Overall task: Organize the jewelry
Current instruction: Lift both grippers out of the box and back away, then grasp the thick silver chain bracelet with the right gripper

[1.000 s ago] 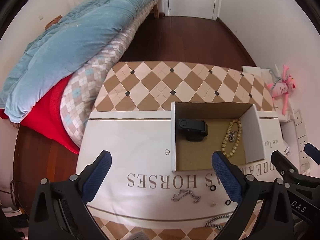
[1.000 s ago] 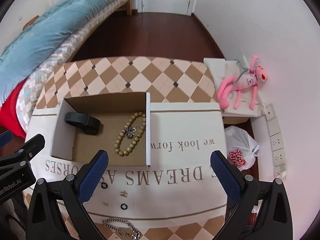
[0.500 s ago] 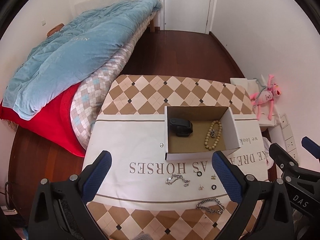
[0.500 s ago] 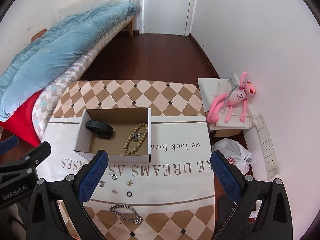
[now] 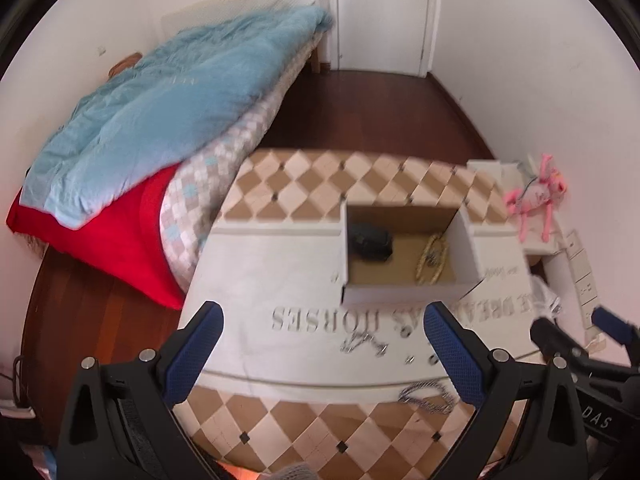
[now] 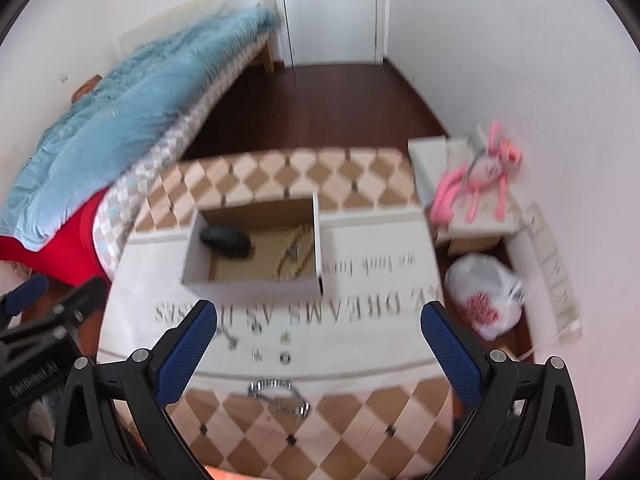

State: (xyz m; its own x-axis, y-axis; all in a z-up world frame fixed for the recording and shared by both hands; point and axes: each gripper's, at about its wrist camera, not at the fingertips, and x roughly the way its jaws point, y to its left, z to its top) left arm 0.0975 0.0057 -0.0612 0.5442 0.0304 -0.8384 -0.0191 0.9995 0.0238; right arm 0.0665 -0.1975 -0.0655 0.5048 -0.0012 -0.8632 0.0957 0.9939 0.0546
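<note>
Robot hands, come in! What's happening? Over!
Left gripper and right gripper open, empty. Beads in box; chain on table. Nothing blocking.

Box [image 5: 400, 294]: open, white outside, brown inside, centre of frame. Holds a black band [image 5: 370, 242] at left and a tan bead bracelet [image 5: 432, 258] at right. Silver chain [image 6: 280, 396]: coiled, lower centre. Small rings [image 6: 285, 358] and blurred silver pieces: scattered between box and chain.

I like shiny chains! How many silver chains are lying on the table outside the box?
2. One big silver chain lies nearest, on the checkered edge. A smaller chain lies on the white cloth by the lettering. Blur could hide another.
</note>
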